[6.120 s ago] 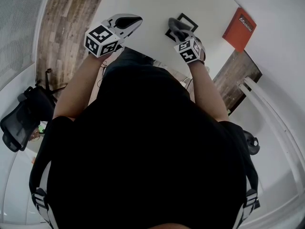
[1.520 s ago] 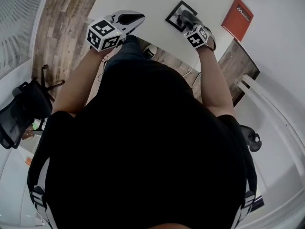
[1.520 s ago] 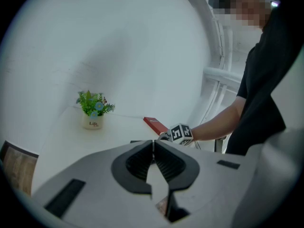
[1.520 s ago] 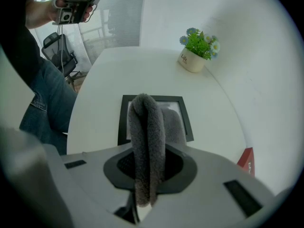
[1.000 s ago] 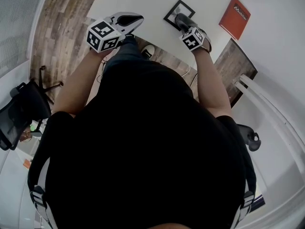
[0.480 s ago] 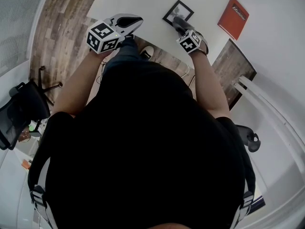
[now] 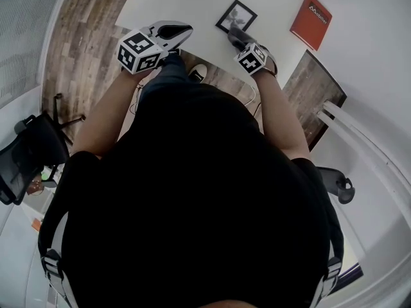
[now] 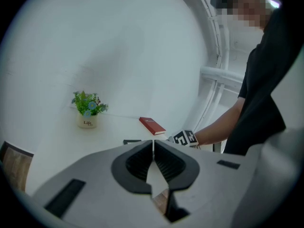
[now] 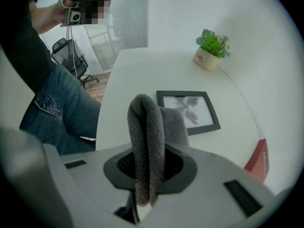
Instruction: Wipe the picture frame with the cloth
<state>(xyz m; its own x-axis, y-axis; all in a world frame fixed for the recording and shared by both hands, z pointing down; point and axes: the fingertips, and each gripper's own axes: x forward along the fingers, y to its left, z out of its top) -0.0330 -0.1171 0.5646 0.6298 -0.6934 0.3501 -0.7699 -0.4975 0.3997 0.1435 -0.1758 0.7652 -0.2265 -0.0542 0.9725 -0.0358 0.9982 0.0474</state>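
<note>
A black picture frame [image 9: 189, 110] with a grey plant print lies flat on the white table [image 9: 137, 75]; the head view shows the frame [image 7: 236, 15] near the table's front edge. My right gripper [image 9: 148, 163] is shut on a folded grey cloth [image 9: 148, 141], which hangs just short of the frame's near edge. In the head view the cloth [image 7: 236, 38] sits below the frame, off its glass. My left gripper [image 8: 153, 148] is shut and empty, held off to the left over the table edge [image 7: 168, 31].
A small potted plant [image 9: 212, 47] stands at the back of the table. A red book [image 7: 311, 22] lies to the right of the frame. The person's jeans-clad legs [image 9: 61, 108] are against the table's near edge. An office chair [image 7: 29, 156] stands on the wooden floor at left.
My right gripper with the cloth has slid back off the frame toward the table's near edge, so the frame now lies uncovered. The left gripper has stayed put.
</note>
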